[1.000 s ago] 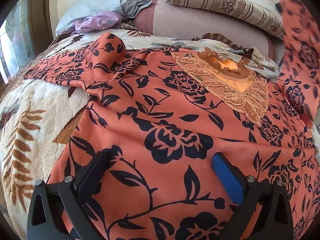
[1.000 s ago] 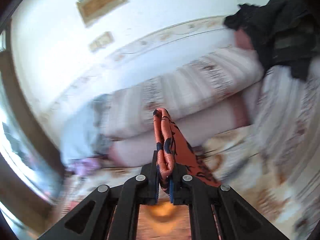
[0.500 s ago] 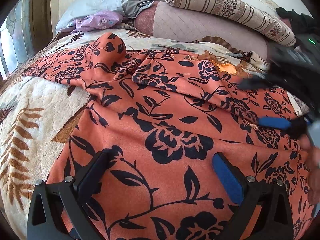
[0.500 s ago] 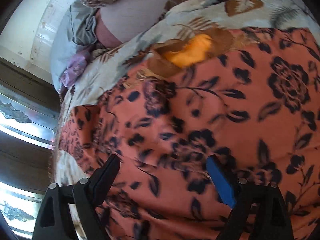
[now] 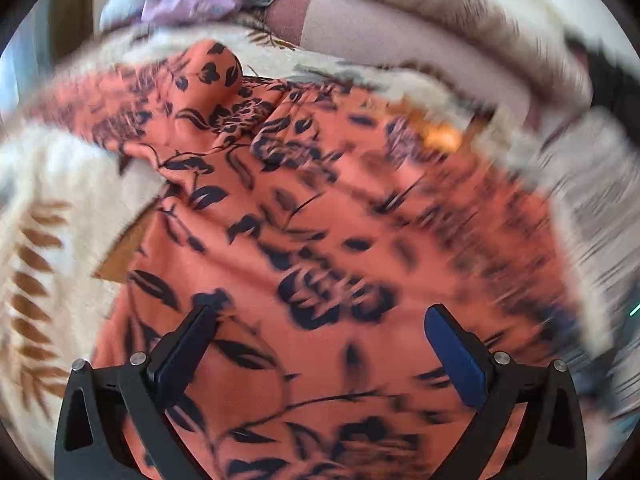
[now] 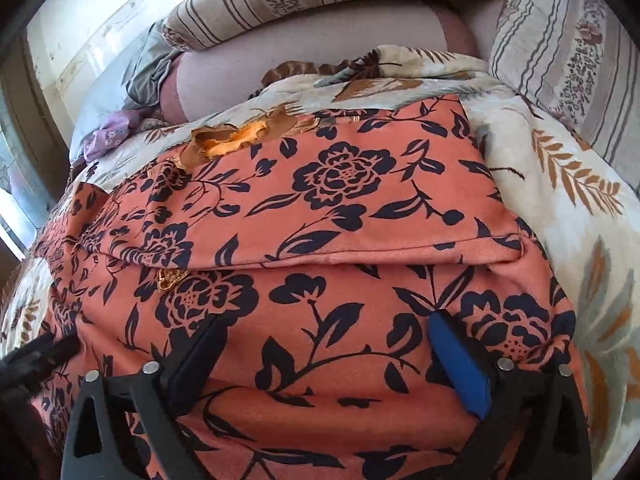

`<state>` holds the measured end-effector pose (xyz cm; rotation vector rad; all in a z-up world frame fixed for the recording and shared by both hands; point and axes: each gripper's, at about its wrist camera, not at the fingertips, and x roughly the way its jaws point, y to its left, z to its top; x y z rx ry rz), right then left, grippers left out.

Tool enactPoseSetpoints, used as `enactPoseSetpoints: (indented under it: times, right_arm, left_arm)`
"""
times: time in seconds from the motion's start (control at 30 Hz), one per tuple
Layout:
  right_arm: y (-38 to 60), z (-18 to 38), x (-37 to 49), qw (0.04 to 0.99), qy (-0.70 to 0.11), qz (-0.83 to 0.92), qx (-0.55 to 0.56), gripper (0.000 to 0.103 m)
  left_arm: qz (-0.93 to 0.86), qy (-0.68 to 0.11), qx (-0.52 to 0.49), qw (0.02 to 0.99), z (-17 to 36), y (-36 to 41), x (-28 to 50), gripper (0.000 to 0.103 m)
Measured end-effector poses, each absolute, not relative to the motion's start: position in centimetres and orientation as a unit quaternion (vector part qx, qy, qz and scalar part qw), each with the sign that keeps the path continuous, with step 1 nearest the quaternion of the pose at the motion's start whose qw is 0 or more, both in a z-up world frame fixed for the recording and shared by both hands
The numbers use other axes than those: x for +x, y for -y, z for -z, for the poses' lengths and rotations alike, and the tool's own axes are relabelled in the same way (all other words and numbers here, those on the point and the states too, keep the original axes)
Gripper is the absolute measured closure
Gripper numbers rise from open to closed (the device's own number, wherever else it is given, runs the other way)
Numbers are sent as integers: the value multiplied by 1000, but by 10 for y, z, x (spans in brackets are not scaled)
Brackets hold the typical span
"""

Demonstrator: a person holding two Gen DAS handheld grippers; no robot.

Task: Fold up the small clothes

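— What is the cloth like?
— The dress [image 6: 340,208] is soft orange fabric with dark flowers; one flap is folded over, its edge straight. It lies on the fleecy bed [image 6: 568,184].
— And the grippers?
— The left gripper [image 5: 320,320] and right gripper [image 6: 324,328] are both spread wide above it, holding nothing.

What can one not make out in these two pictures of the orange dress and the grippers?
- Dress collar: right view, mostly hidden under the folded-over flap; only an orange edge shows.
- Dress hem: both views, cut off by the bottom edge behind the open right gripper and open left gripper.
- Far right of the bed: left view, motion blur smears the blanket and pillow.
- Dark object at lower left: right view, cut off by the edge, blurred.
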<state>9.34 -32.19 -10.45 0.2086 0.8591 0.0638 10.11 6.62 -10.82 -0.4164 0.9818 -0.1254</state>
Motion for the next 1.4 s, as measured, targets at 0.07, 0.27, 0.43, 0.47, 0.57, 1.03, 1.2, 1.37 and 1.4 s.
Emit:
enactPoseSetpoints:
  times: [0.07, 0.27, 0.43, 0.47, 0.57, 1.03, 1.2, 1.37, 1.4]
  right_arm:
    - [329, 105, 91, 905, -404, -43, 125, 1]
    - [320, 112, 96, 907, -384, -64, 160, 0]
    - [324, 112, 93, 908, -378, -70, 169, 0]
    - [324, 112, 93, 908, -377, -71, 170, 0]
    - [325, 113, 92, 908, -375, -73, 174, 0]
    - [325, 114, 93, 908, -374, -74, 175, 0]
    - [324, 114, 93, 908, -375, -73, 173, 0]
    - [323, 114, 93, 907, -377, -72, 171, 0]
    - [323, 114, 93, 907, -378, -72, 171, 0]
  left_arm:
    - [77, -440, -311, 839, 92, -92, 112, 0]
    - [46, -449, -408, 793, 102, -122, 179, 0]
    - [29, -461, -454, 762, 122, -128, 217, 17]
    - [21, -470, -457, 754, 127, -129, 220, 21]
    - [7, -471, -462, 751, 133, -131, 224, 21]
    - [-19, -487, -438, 756, 130, -135, 229, 29]
    - [-61, -527, -331, 780, 125, -117, 243, 75]
    - [-48, -499, -292, 815, 92, -111, 233, 93]
    - [-33, -472, -277, 836, 70, -105, 221, 93]
